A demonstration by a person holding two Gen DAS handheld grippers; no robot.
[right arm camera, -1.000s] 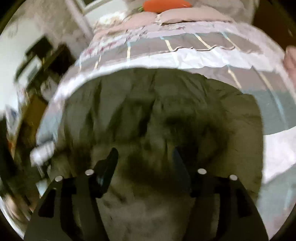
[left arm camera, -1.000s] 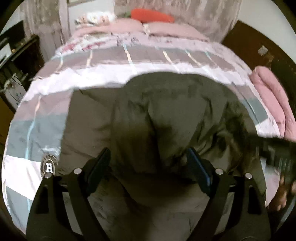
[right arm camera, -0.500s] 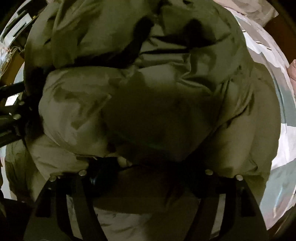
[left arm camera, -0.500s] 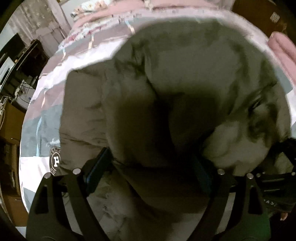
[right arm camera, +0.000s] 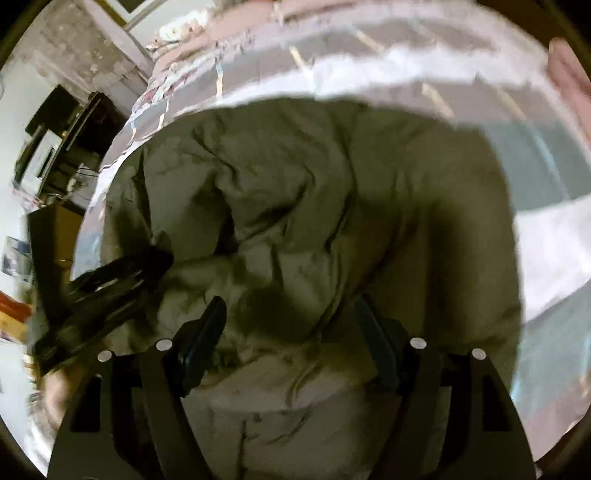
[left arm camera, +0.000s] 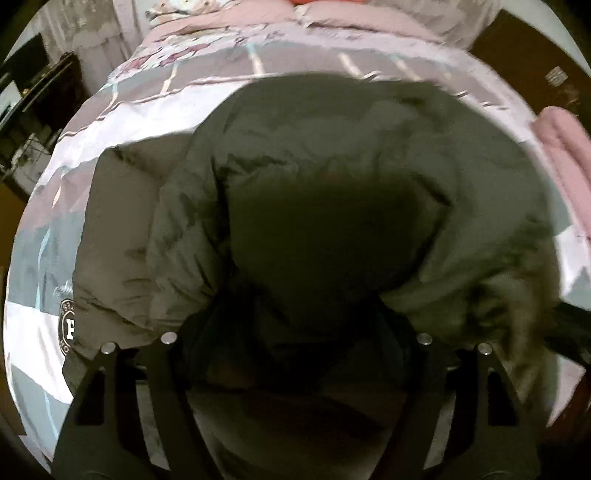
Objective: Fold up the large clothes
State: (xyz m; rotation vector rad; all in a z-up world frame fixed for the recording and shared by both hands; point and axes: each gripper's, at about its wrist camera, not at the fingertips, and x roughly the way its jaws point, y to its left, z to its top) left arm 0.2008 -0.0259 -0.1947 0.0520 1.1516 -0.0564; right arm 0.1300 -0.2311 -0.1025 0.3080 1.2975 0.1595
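Note:
A large olive-green padded jacket (left arm camera: 332,166) lies bunched on the bed and fills both views (right arm camera: 295,192). A round white badge (left arm camera: 68,326) shows on its left edge. My left gripper (left arm camera: 295,325) is open, its fingers sunk into dark folds of the jacket. My right gripper (right arm camera: 291,332) is open just above the jacket, with nothing between its fingers (right arm camera: 207,332). The left gripper also shows in the right wrist view (right arm camera: 110,288), at the jacket's left side.
The bed (left arm camera: 55,229) has a patchwork cover in grey, white and pink. Pink pillows (left arm camera: 332,14) lie at its head. A pink blanket (left arm camera: 565,147) lies at the right. Dark furniture (right arm camera: 62,122) stands left of the bed.
Both views pulled back from the jacket, so more of the bed shows. The right gripper's fingers, buried in the fabric half a second ago, are now clear of it.

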